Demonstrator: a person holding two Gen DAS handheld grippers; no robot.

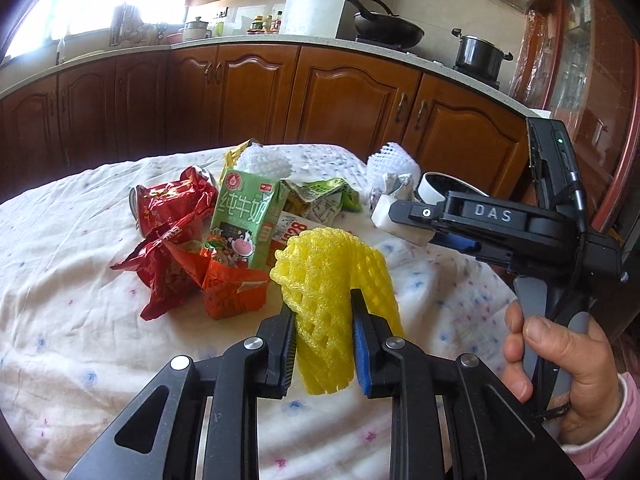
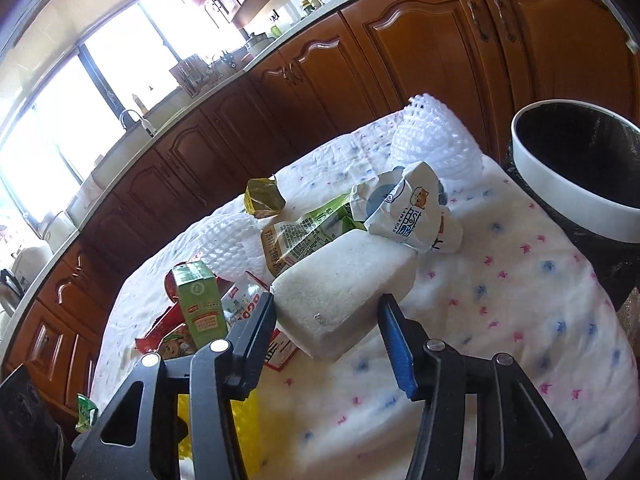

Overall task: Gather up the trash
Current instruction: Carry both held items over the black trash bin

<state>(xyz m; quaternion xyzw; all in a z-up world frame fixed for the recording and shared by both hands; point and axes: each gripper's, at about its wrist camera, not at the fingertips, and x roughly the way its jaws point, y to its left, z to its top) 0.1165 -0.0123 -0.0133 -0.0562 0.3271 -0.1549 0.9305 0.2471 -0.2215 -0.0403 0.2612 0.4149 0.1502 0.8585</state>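
Trash lay heaped on a cloth-covered table [image 1: 60, 280]: red wrappers [image 1: 168, 240], a green carton [image 1: 244, 220] upright among them, crumpled green packets [image 1: 320, 196] and white nets [image 1: 264, 162] behind. The left gripper [image 1: 322, 312] was clamped on a yellow net [image 1: 332, 280], the foam squeezed between both fingers and raised above the cloth near the table's front. The right gripper [image 2: 326, 308] held a white foam block [image 2: 344, 292], its pads pressed to the block's two sides; in the left view that block hung above the right part of the table. The bin [image 2: 576, 184], dark inside with a white rim, stood just past the table's right edge. Bare cloth lay between the block and the bin. A white paper wrapper [image 2: 412, 212] sat just behind the block.
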